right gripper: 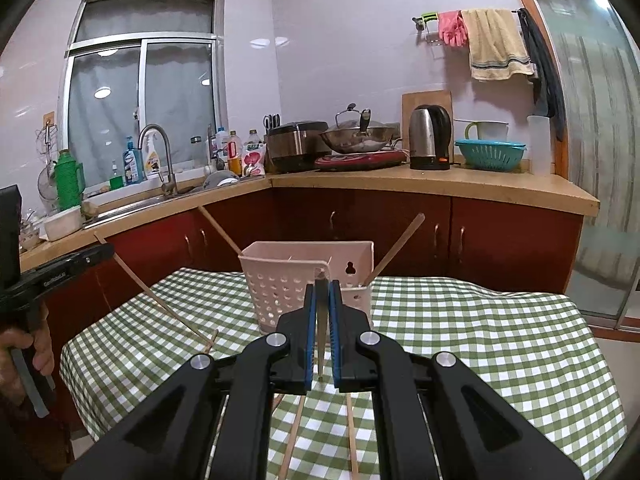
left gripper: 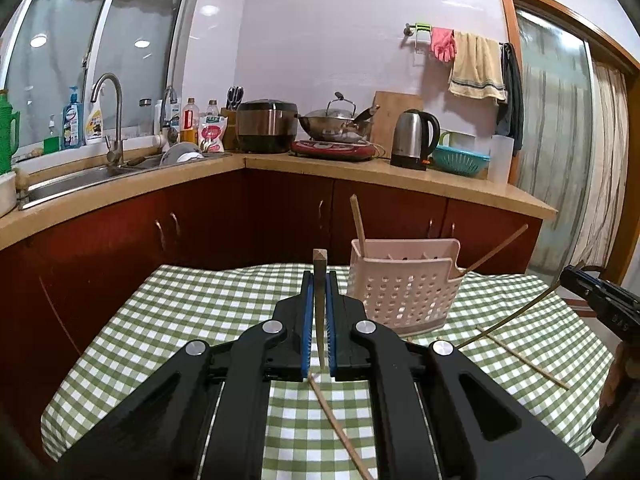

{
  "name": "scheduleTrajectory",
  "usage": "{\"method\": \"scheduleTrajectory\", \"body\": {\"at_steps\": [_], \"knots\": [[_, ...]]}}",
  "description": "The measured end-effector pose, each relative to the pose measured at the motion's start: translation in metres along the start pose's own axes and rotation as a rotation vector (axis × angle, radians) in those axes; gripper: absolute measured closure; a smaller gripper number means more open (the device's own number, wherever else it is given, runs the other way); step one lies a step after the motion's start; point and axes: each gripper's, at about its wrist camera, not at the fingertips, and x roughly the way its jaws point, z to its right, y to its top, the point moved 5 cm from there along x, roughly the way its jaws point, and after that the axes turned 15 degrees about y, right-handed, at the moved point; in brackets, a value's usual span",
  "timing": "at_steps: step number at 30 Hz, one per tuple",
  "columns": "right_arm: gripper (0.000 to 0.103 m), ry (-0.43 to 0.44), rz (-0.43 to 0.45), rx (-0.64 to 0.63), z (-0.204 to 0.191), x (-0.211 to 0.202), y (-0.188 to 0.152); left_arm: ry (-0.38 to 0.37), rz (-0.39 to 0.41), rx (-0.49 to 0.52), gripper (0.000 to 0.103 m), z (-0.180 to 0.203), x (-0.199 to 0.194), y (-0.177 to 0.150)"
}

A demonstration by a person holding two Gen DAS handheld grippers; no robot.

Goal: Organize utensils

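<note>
A pink perforated utensil holder [left gripper: 404, 284] [right gripper: 304, 276] stands on the checked tablecloth, with a chopstick [left gripper: 357, 222] leaning in its back part and another [right gripper: 396, 248] in its side pocket. My left gripper [left gripper: 320, 280] is shut on a wooden chopstick [left gripper: 320, 300], held a little left of the holder and above the cloth. My right gripper [right gripper: 322, 292] is shut on another chopstick [right gripper: 321, 320], close in front of the holder. The right gripper shows at the right edge of the left wrist view [left gripper: 592, 296], and the left gripper at the left edge of the right wrist view [right gripper: 60, 276].
Loose chopsticks lie on the green checked tablecloth [left gripper: 180, 320]: one under my left gripper [left gripper: 340, 428], one to the right [left gripper: 524, 358], two under my right gripper [right gripper: 294, 436]. Behind the table runs a kitchen counter [left gripper: 360, 170] with sink, kettle and wok.
</note>
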Motion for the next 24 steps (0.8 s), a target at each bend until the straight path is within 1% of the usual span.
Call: {"method": "scheduleTrajectory", "body": {"at_steps": [6, 10, 15, 19, 24], "knots": [[0.096, -0.002, 0.037, 0.008, 0.002, -0.008, 0.027, -0.037, 0.036, -0.011, 0.097, 0.006, -0.009, 0.028], [0.096, 0.008, 0.085, 0.002, 0.003, -0.017, 0.053, -0.077, 0.070, -0.022, 0.097, 0.012, -0.018, 0.052], [0.096, 0.004, 0.138, -0.034, 0.004, -0.023, 0.081, -0.108, 0.097, -0.018, 0.097, 0.022, -0.024, 0.073], [0.096, 0.003, 0.150, -0.054, 0.005, -0.018, 0.096, -0.128, 0.109, -0.018, 0.097, 0.029, -0.022, 0.088], [0.096, 0.009, 0.152, -0.056, 0.012, -0.008, 0.106, -0.154, 0.124, -0.030, 0.097, 0.038, -0.013, 0.106]]}}
